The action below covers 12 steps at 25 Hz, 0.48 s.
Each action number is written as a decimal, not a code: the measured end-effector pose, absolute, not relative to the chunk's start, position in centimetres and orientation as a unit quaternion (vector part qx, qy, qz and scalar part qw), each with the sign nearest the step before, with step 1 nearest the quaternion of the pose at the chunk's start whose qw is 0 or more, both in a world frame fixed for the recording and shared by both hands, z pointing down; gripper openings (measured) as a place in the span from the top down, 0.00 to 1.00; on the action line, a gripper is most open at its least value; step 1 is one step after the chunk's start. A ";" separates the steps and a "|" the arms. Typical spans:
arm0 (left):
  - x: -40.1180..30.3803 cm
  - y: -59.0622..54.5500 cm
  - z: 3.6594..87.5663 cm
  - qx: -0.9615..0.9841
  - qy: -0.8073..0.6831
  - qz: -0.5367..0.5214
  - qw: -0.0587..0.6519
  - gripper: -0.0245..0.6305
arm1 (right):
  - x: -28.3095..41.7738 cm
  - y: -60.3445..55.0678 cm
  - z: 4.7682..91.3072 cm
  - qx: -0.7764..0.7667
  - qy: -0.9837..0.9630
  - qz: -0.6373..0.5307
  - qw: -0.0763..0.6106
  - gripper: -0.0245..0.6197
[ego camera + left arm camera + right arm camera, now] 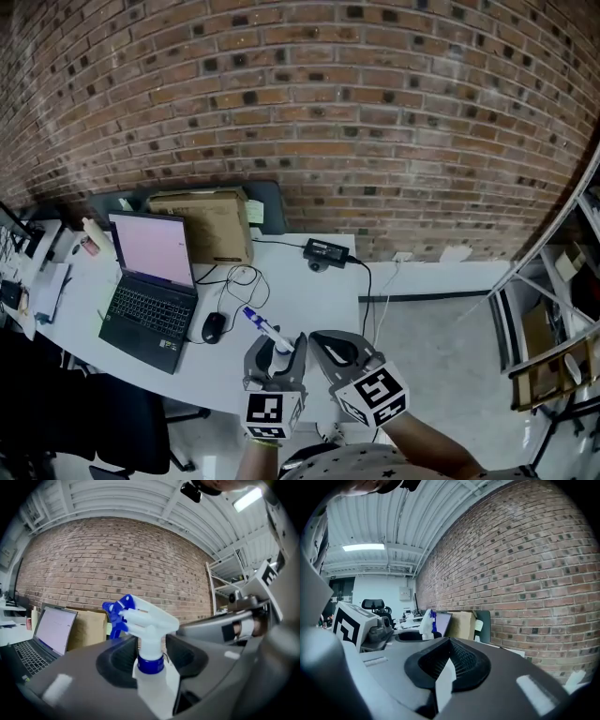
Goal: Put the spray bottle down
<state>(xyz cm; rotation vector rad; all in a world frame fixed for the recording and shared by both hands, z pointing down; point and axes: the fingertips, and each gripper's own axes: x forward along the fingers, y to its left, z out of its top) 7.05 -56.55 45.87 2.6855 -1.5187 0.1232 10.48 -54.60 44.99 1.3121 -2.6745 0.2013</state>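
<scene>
Between left gripper [151, 643] jaws, white spray bottle [149, 620]

- An office or lab-like workroom in an industrial building.
- A long bare brick wall [328, 112] runs behind the work area.
- A white desk [291, 281] stands against the wall and carries an open laptop [145, 281], a black mouse [214, 326], loose cables [239, 277], a power adapter [325, 249] and a cardboard box [211, 225].
- Metal shelving [553, 309] stands at the right, on a plain grey floor [431, 347].
- The right gripper view shows a black office chair [372, 604] further down the room.
- Overhead is a white ribbed metal ceiling [379, 522] with a fluorescent strip light [363, 547].
</scene>
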 end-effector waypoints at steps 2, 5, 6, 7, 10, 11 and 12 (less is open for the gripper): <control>6.7 -56.4 46.2 0.867 -0.495 0.050 0.029 0.65 | 10.2 -54.4 45.0 0.436 -0.894 0.067 0.078 0.96; 5.3 -56.0 46.3 0.860 -0.506 0.054 0.043 0.63 | 9.9 -53.8 44.8 0.436 -0.894 0.066 0.078 0.96; 4.9 -55.7 46.2 0.858 -0.509 0.051 0.046 0.62 | 9.9 -53.6 44.7 0.436 -0.894 0.065 0.077 0.96; 4.5 -55.3 45.9 0.857 -0.510 0.048 0.048 0.62 | 9.8 -53.3 44.6 0.437 -0.894 0.064 0.077 0.96; 3.7 -53.6 44.9 0.857 -0.511 0.032 0.053 0.62 | 9.6 -52.1 44.5 0.437 -0.894 0.061 0.077 0.96; 3.5 -52.8 44.4 0.858 -0.511 0.026 0.054 0.63 | 9.5 -51.5 44.4 0.437 -0.894 0.060 0.077 0.96; 3.4 -52.0 44.0 0.858 -0.509 0.020 0.056 0.64 | 9.4 -50.8 44.3 0.438 -0.894 0.059 0.077 0.96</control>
